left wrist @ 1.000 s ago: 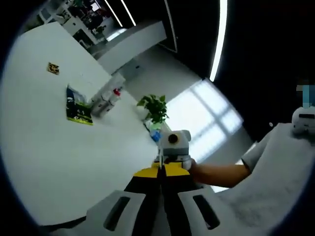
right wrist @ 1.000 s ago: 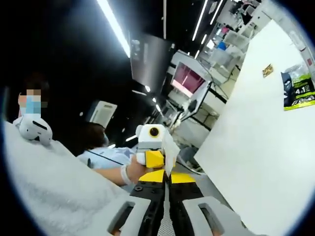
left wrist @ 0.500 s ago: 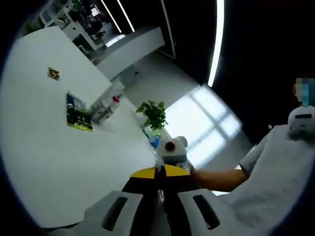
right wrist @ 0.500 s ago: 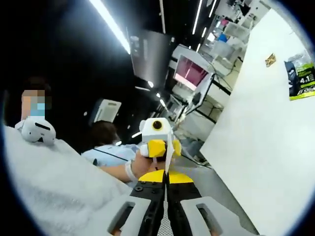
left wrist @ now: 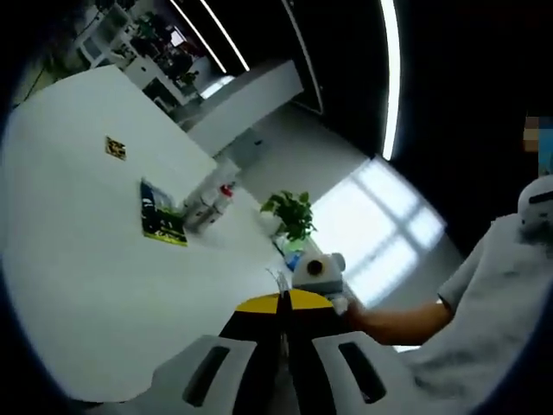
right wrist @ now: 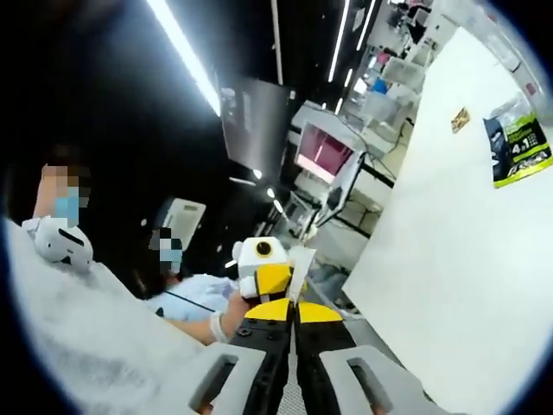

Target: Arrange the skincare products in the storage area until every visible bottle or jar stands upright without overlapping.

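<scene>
Both tongs were pressed together with nothing in them, tips meeting each other in the air: the left tongs point(left wrist: 281, 316) and the right tongs point(right wrist: 294, 313). Maybe the job had not begun. The small pale bottles point(left wrist: 207, 201) lay far off on the big white table point(left wrist: 78, 268), beside a flat green-and-black packet point(left wrist: 161, 226).

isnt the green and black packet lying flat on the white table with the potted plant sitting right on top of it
Not quite. In the left gripper view the green and black packet lies flat on the white table, but the potted plant stands apart from it, near the table's far edge.
</scene>
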{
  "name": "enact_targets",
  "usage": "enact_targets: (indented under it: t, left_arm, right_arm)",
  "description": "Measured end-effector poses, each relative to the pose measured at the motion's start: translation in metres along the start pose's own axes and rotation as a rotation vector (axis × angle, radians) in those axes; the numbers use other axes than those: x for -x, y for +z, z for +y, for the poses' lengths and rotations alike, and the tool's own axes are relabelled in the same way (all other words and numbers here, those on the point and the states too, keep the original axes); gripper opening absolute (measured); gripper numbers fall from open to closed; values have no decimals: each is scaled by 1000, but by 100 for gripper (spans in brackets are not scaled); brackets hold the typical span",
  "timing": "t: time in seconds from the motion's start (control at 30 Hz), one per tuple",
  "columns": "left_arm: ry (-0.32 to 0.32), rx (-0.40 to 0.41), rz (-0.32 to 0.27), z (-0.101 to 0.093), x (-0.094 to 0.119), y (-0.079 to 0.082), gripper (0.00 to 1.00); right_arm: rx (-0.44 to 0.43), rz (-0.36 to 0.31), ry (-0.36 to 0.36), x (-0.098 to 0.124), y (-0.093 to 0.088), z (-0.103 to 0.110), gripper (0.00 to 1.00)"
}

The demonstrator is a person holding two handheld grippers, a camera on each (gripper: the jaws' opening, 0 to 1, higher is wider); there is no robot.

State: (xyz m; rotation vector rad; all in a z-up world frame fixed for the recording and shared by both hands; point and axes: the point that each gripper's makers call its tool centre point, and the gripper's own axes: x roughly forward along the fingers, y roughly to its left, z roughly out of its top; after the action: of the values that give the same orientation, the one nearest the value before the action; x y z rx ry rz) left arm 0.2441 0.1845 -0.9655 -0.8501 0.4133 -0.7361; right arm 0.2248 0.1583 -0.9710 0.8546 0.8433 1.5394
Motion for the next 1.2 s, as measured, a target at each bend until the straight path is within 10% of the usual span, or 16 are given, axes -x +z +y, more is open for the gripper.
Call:
enact_targets:
  t: [0.27,0.43,0.73,1.03,1.2]
  left_arm:
    - [61,-50,2,3,-4,1,0]
    - [212,-235,3,18,3,13,3]
    - [588,-567,270,81,30,-16,20]
    - [658,-711,428,105,26,-41,22]
    - [649,-659,519,113,28,-61,21]
  right_arm:
    - [-6,6,-39,3,6,-9,0]
    - [13,-2,-59,4,19,-13,0]
    - [50,-31,-201,7,58,-45,0]
    - [59,-26,-264,-4,90,-56,0]
    - [60,-27,-298,-18,106,-65,0]
